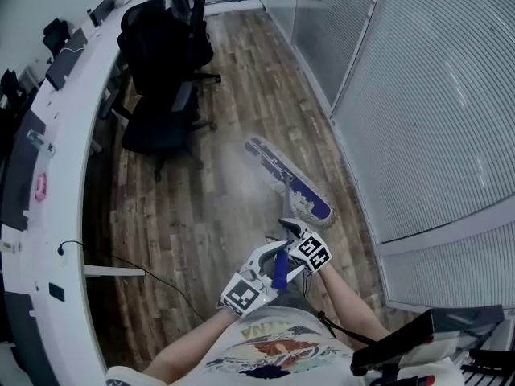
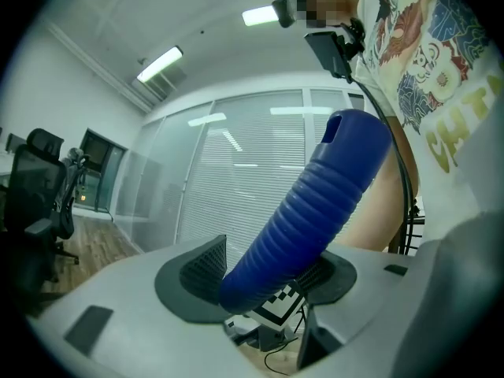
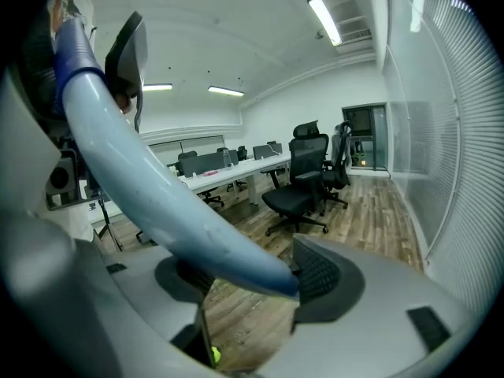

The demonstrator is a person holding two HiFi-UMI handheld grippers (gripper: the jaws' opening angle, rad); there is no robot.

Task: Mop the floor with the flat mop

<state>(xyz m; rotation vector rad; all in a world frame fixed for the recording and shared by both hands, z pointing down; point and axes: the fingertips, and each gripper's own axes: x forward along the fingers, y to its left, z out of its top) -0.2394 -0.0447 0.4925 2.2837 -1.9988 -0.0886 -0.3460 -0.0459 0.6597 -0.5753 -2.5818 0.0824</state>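
The flat mop's blue head (image 1: pixel 290 180) with a grey fringe lies on the wooden floor near the glass wall. Its handle (image 1: pixel 286 203) runs back toward me. My left gripper (image 1: pixel 269 270) is shut on the blue ribbed grip (image 1: pixel 279 273) at the handle's top end. In the left gripper view that grip (image 2: pixel 315 211) crosses between the dark pads (image 2: pixel 201 272), rising to the upper right. My right gripper (image 1: pixel 290 227) holds the handle lower down. In the right gripper view the pale pole (image 3: pixel 173 203) slants between the pads (image 3: pixel 319 274), and the right gripper (image 3: pixel 252 278) is shut on it.
Black office chairs (image 1: pixel 161 63) stand ahead on the left beside a long curved white desk (image 1: pixel 64 175). A glass wall with blinds (image 1: pixel 434 111) runs along the right. A cable (image 1: pixel 153 276) trails on the floor by the desk. A black stand (image 1: pixel 418 344) is at lower right.
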